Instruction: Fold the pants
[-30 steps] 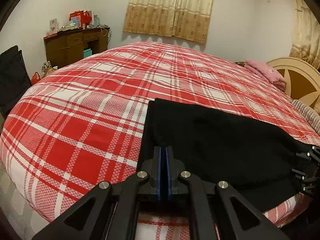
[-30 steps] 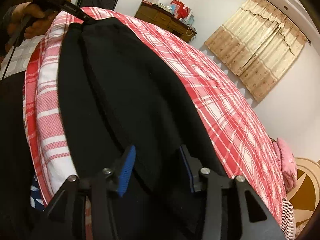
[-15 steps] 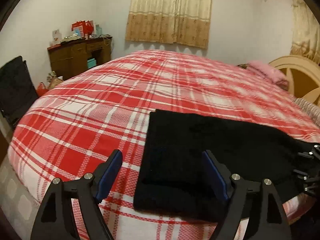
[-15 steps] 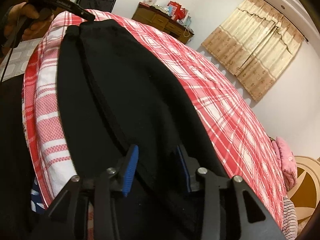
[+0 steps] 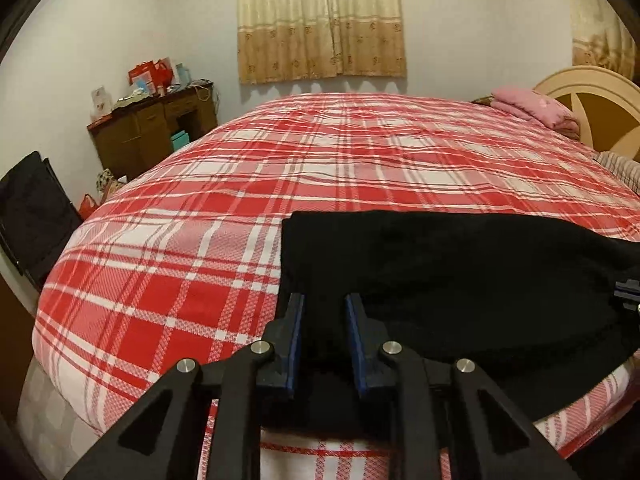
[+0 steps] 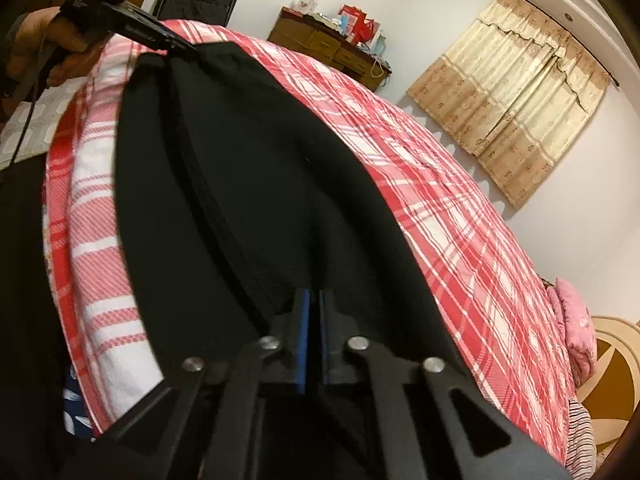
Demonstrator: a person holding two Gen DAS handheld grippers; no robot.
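Black pants (image 5: 460, 272) lie flat near the front edge of a bed with a red and white plaid cover (image 5: 280, 184). My left gripper (image 5: 323, 300) is over the pants' left front corner, its blue-padded jaws a small gap apart with black cloth between them. In the right wrist view the pants (image 6: 248, 168) run lengthwise away from me. My right gripper (image 6: 314, 296) is shut on the near end of the pants. The left gripper (image 6: 176, 42) shows at the far end, at the cloth's corner.
A wooden dresser (image 5: 156, 132) with boxes stands at the left wall. A black folded item (image 5: 32, 212) leans at the far left. Pink folded cloth (image 5: 536, 110) lies by the headboard (image 5: 600, 108). Curtains (image 5: 320, 20) hang on the back wall.
My left gripper opened wide half a second ago and has now narrowed over the pants' corner. My right gripper has closed from open onto the pants' near end.
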